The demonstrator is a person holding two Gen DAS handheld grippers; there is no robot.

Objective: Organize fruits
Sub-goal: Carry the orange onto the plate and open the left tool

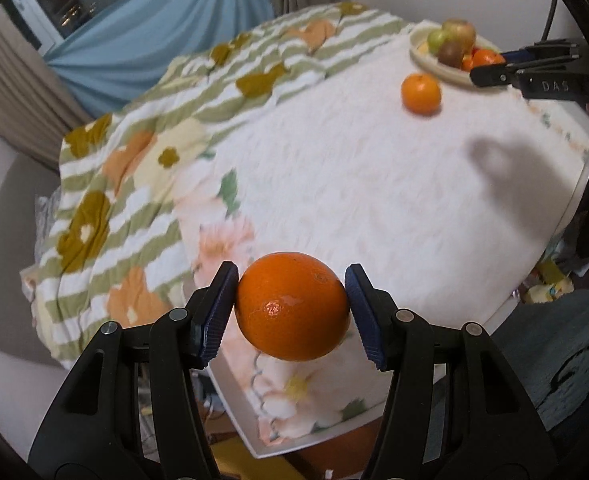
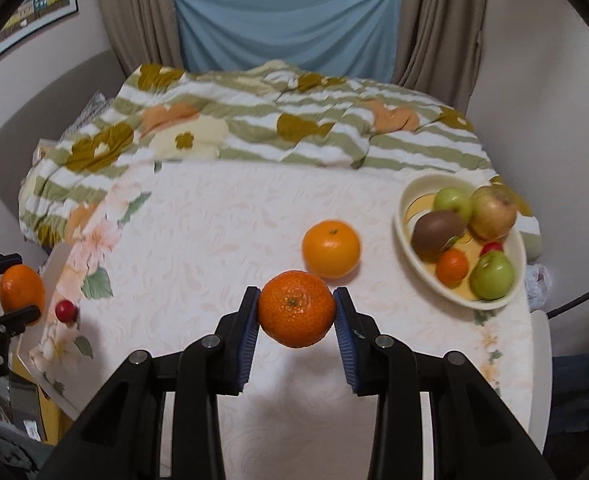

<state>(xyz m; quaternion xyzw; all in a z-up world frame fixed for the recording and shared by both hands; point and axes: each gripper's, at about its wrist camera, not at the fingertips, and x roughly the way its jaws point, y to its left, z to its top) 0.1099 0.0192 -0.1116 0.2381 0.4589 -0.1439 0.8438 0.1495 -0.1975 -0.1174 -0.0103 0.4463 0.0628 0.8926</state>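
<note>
We have an orange (image 1: 292,306) clamped between the blue pads of our left tool (image 1: 291,312), lifted clear of the table (image 1: 374,184), and a dimpled mandarin (image 2: 296,309) pinched the same way in our right tool (image 2: 297,312), also off the cloth. Just beyond the right tool's tips, a little to their right, a second orange (image 2: 331,249) sits alone on the pale flowered tablecloth (image 2: 198,240). Farther right of that tool stands the cream bowl (image 2: 404,216), which holds two green apples, a reddish apple (image 2: 493,212), a kiwi (image 2: 436,234), a small mandarin (image 2: 451,266) and a bit of something red. A small red fruit (image 2: 66,311) lies near the table's edge, far to the left of the right tool (close under the left tool's orange). Behind the table lies a striped floral blanket (image 2: 294,132).
</note>
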